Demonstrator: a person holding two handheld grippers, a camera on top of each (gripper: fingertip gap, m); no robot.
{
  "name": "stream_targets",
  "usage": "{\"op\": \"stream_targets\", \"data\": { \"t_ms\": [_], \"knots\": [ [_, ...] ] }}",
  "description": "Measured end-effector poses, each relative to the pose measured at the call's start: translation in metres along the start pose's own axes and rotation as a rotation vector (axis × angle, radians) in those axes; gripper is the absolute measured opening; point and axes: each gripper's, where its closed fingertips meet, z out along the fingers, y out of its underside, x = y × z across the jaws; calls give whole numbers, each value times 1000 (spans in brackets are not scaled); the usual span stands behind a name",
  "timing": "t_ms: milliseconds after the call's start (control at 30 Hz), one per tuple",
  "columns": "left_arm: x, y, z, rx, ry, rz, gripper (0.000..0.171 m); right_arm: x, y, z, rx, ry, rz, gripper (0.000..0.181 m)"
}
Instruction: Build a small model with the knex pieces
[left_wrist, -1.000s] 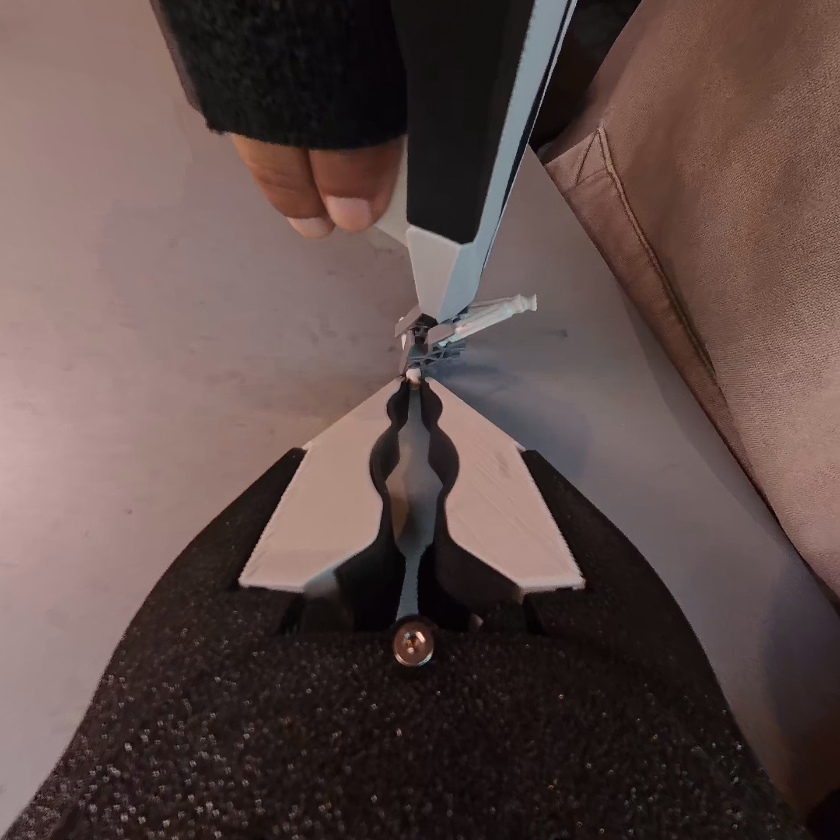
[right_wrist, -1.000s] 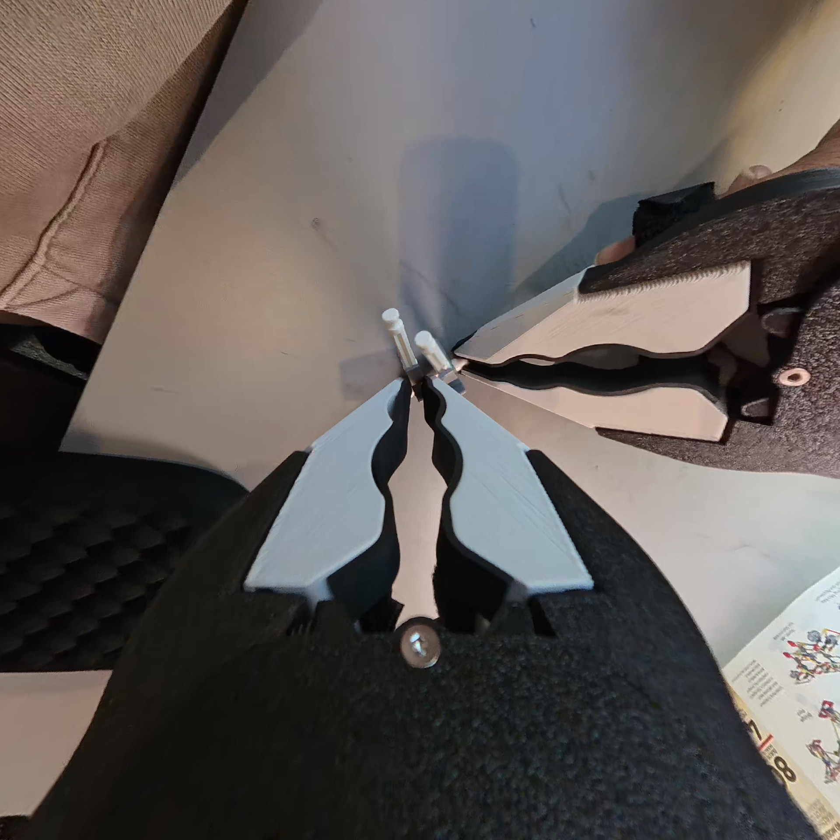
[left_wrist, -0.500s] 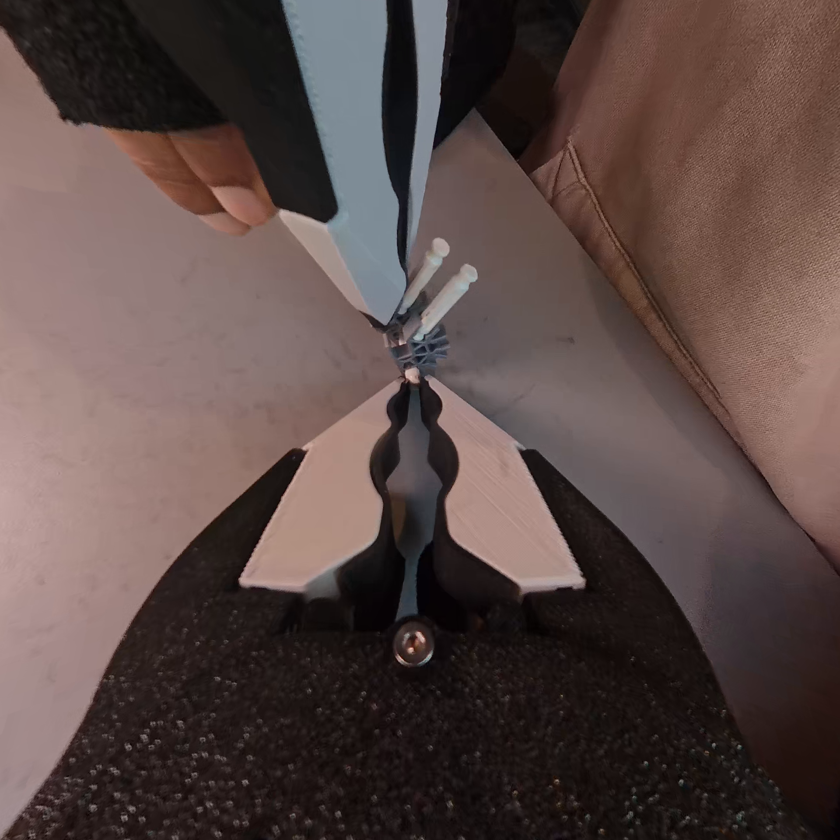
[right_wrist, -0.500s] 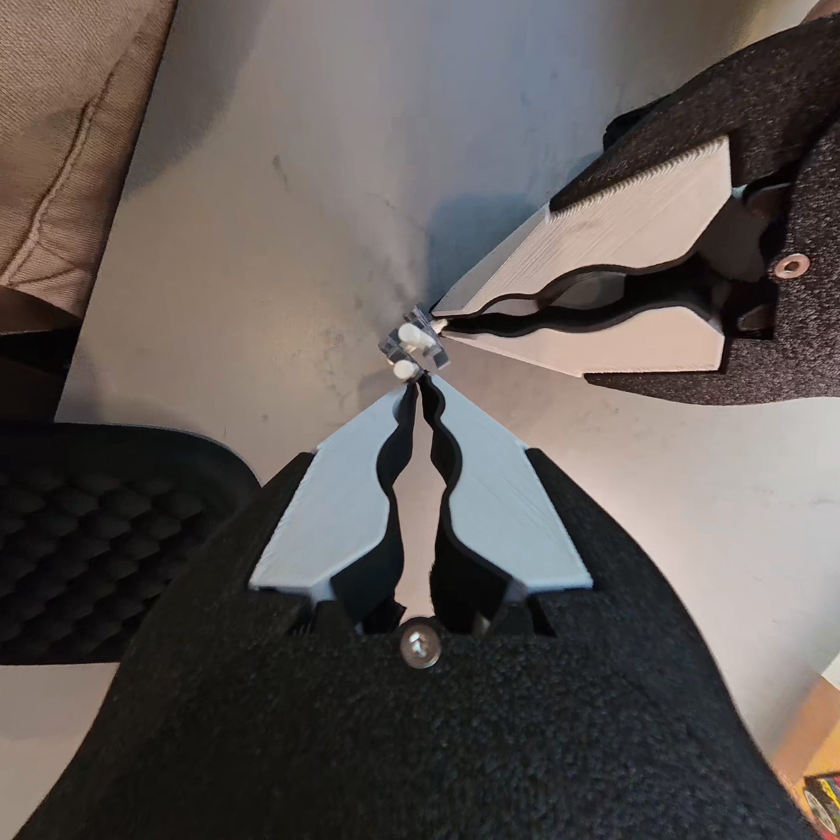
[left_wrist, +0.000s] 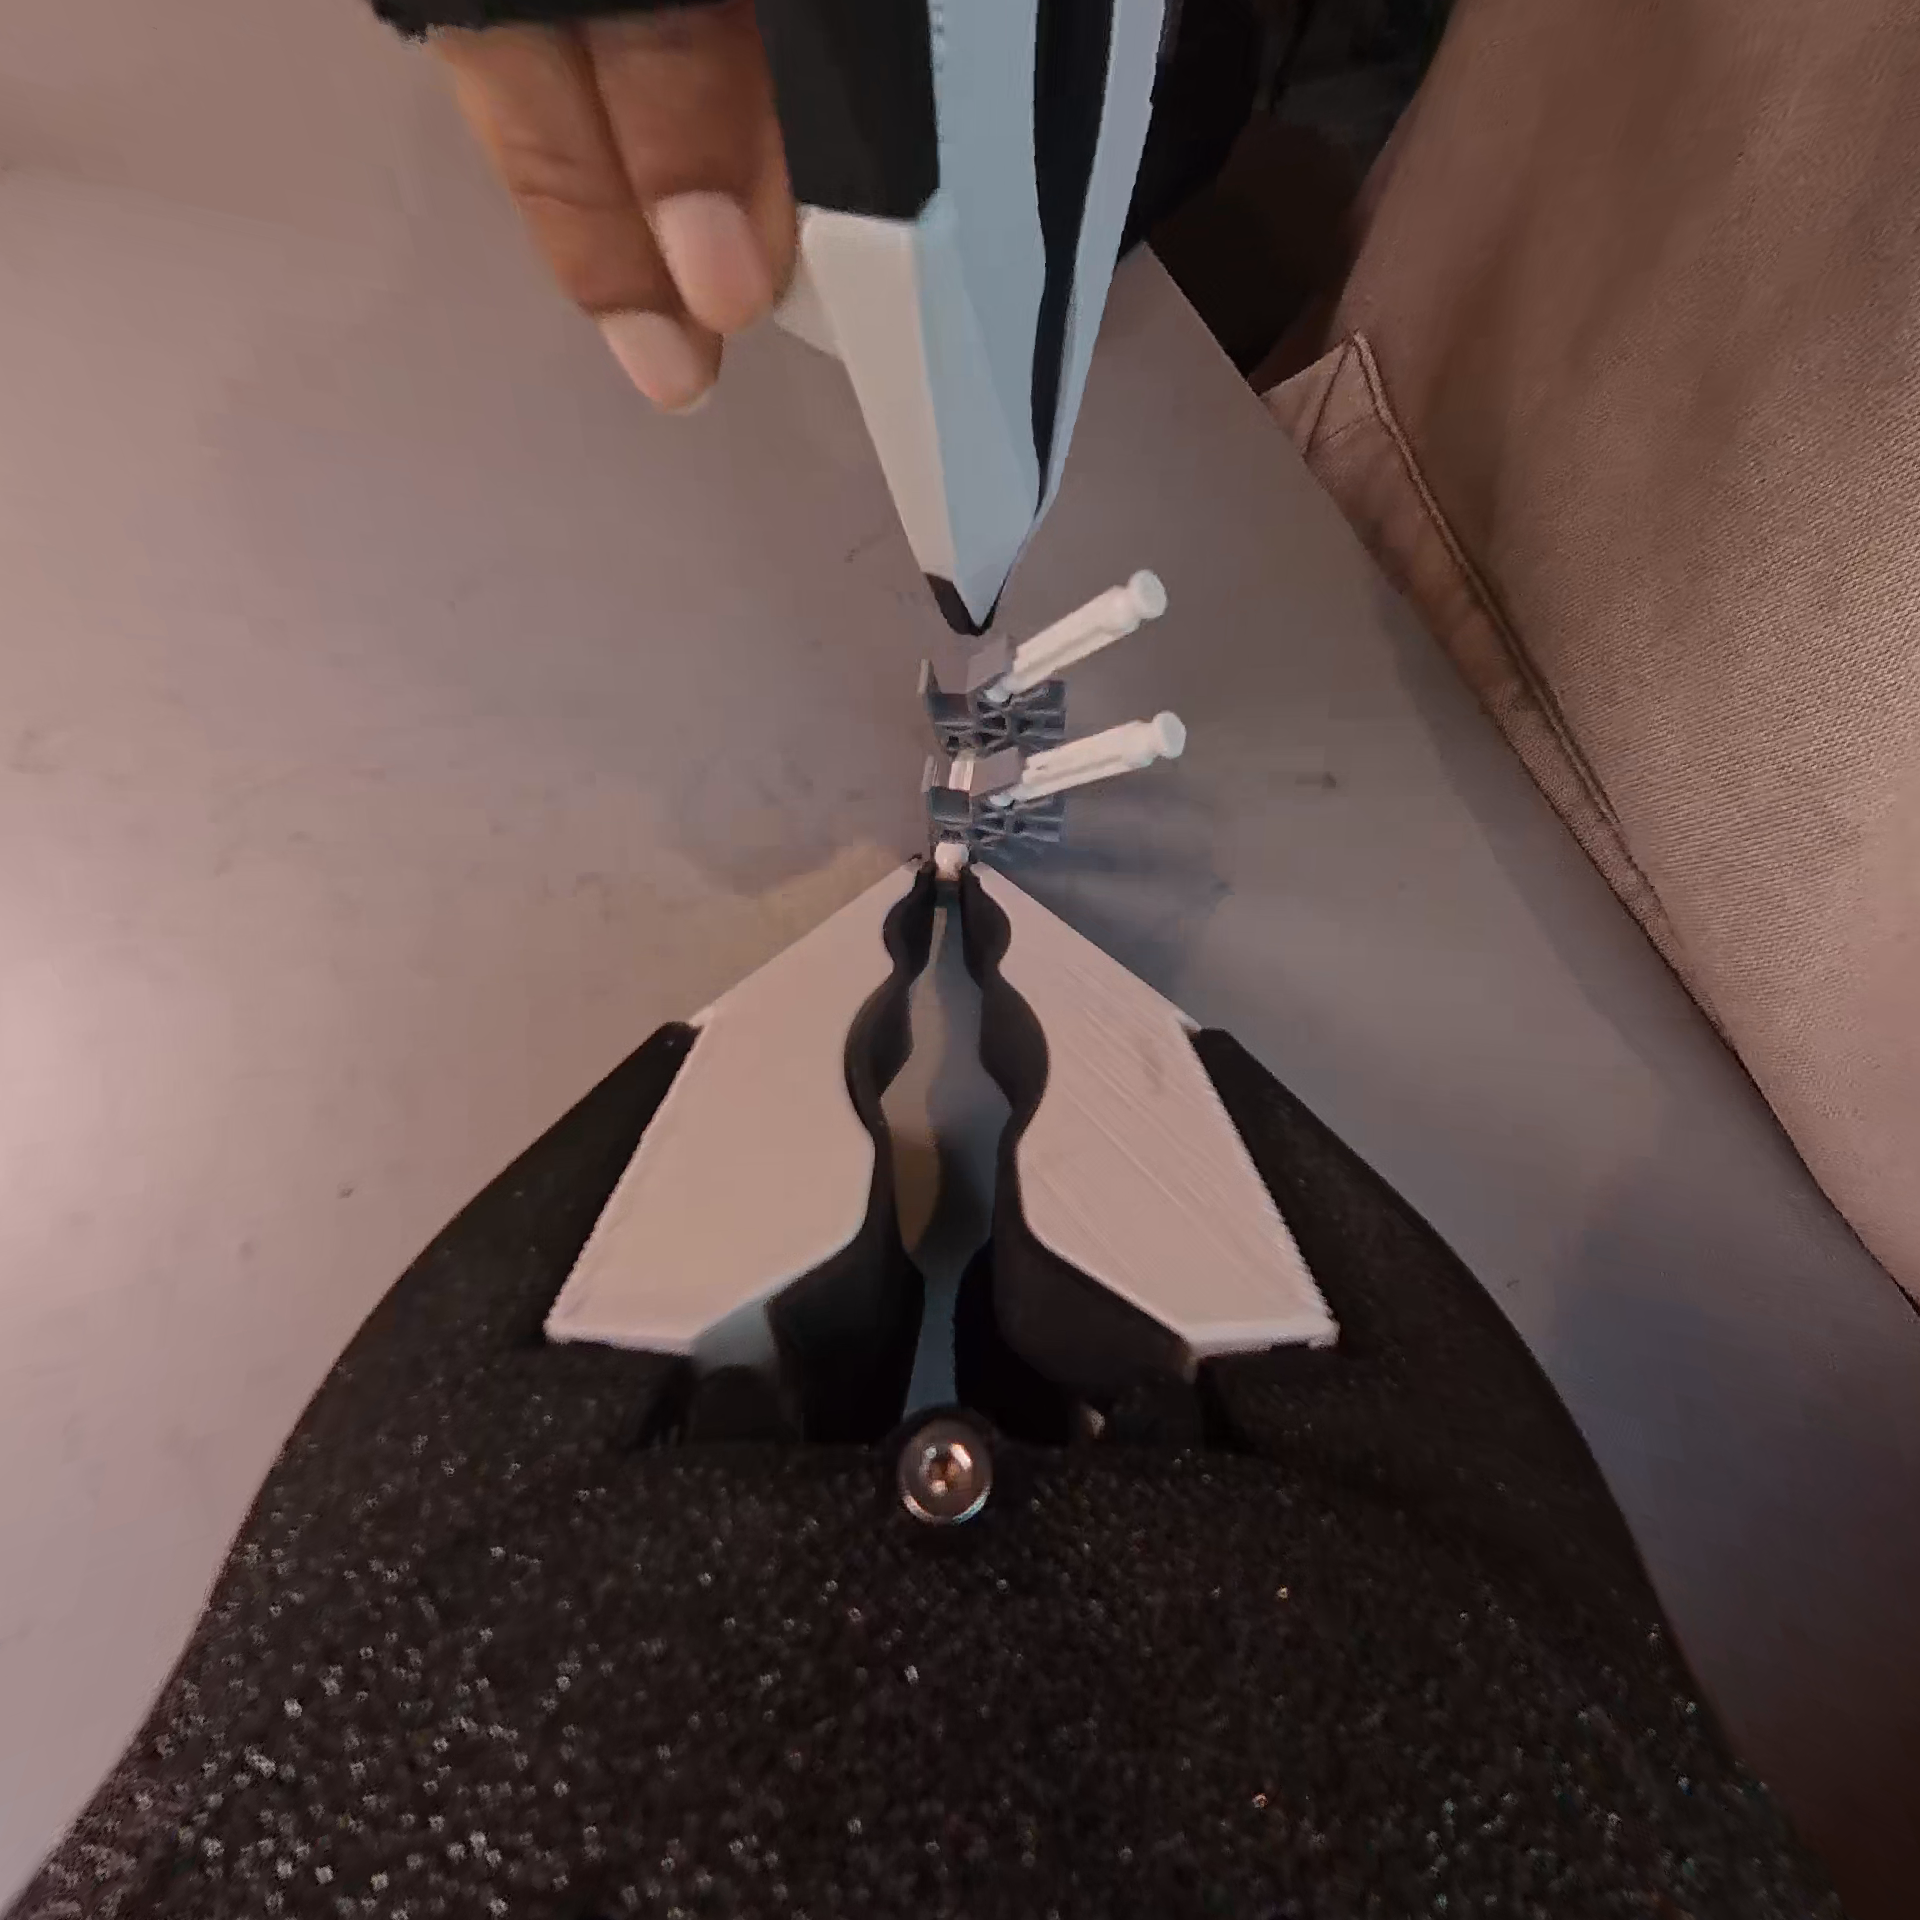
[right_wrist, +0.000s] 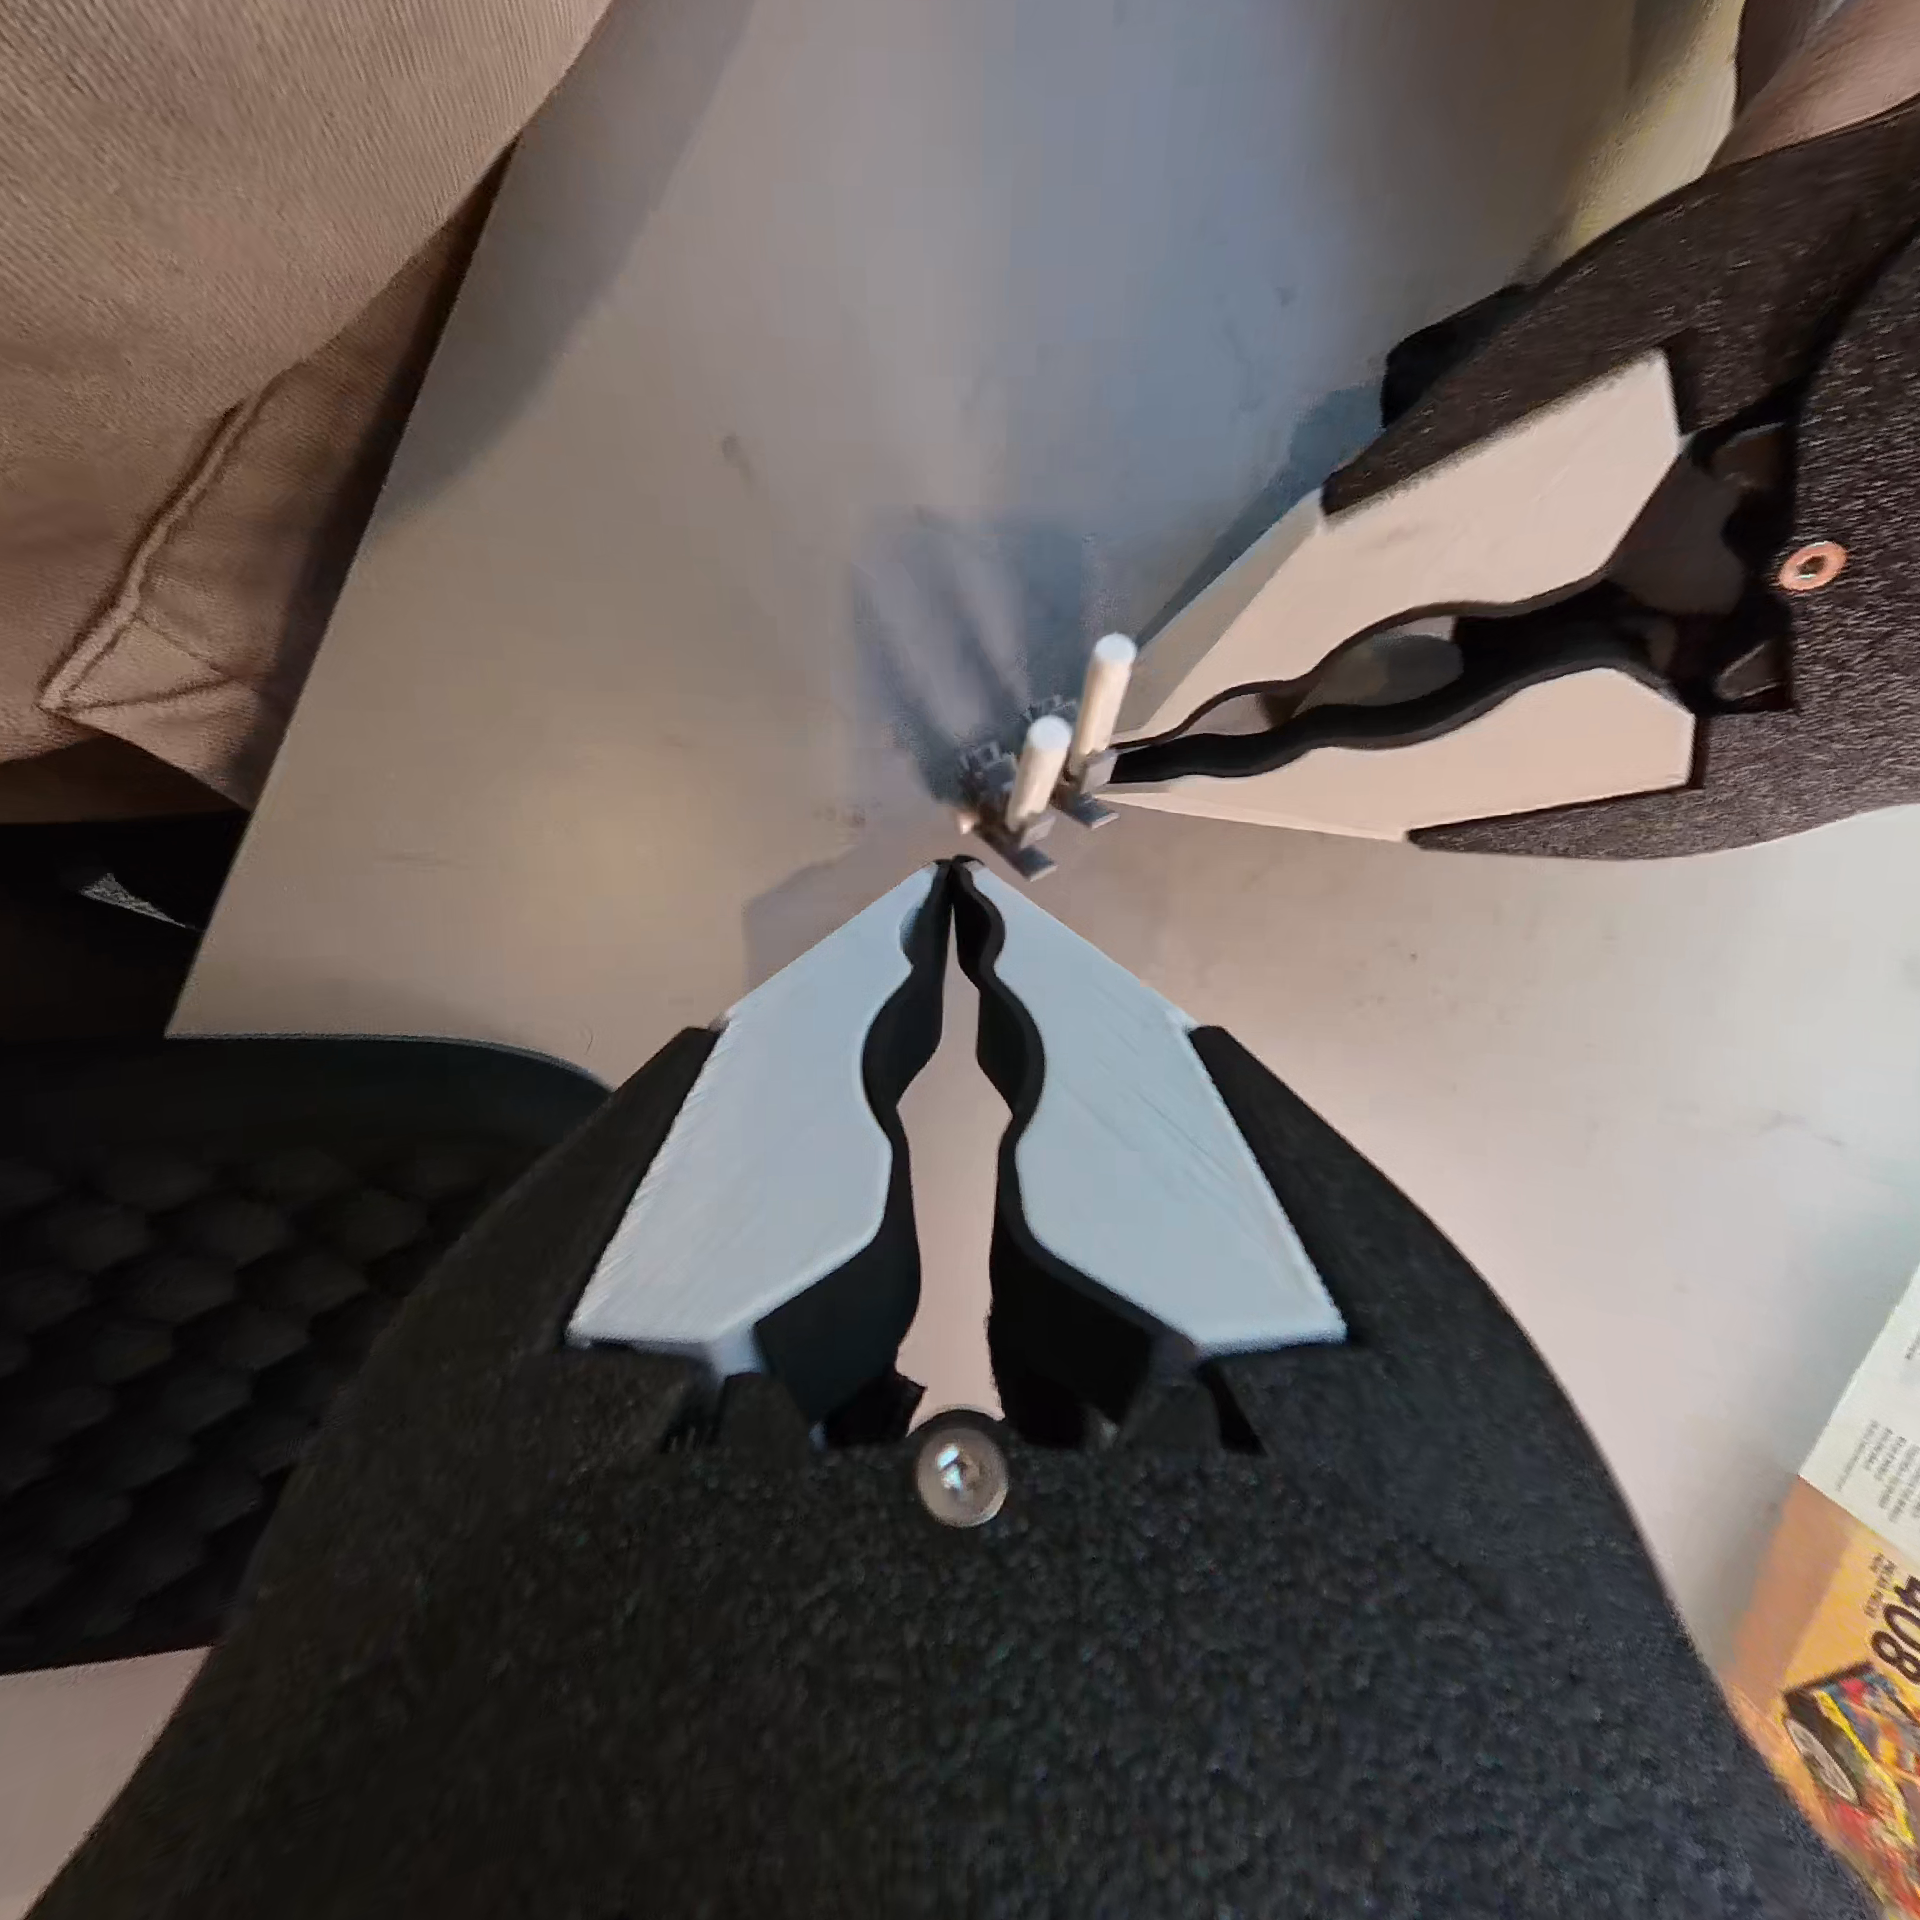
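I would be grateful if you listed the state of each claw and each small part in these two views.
left claw, shut on a white peg at the lower grey connector.
right claw, shut, tip at the upper grey connector; grip unclear.
white rods, one plugged into each connector, sticking out sideways.
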Motion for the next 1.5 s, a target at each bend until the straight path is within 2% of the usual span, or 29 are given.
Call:
{"op": "stream_targets", "data": {
  "t_ms": [133,267,333,433,667,867,1167,1500],
  "knots": [
    [1,1,-1,-1,-24,0,5,-2,2,0,-24,57,-2,0],
    [1,1,-1,-8,-25,5,5,13,-9,-14,-4,135,-35,16],
    [1,1,0,-12,-24,9,5,13,-12,-11,-27,117,-72,23],
    [1,1,0,-13,-25,16,5,11,-12,-3,-57,84,-116,22],
    [1,2,-1,-15,-17,25,5,6,-11,8,-68,-1,-139,5],
    [1,1,-1,-11,-14,21,5,5,-13,12,-87,-41,-163,4],
    [0,1,-1,8,-33,11,5,6,-11,14,-91,-101,-81,4],
    [-9,-2,2,14,-92,33,6,7,-6,13,17,-120,37,3]
  ]
}}
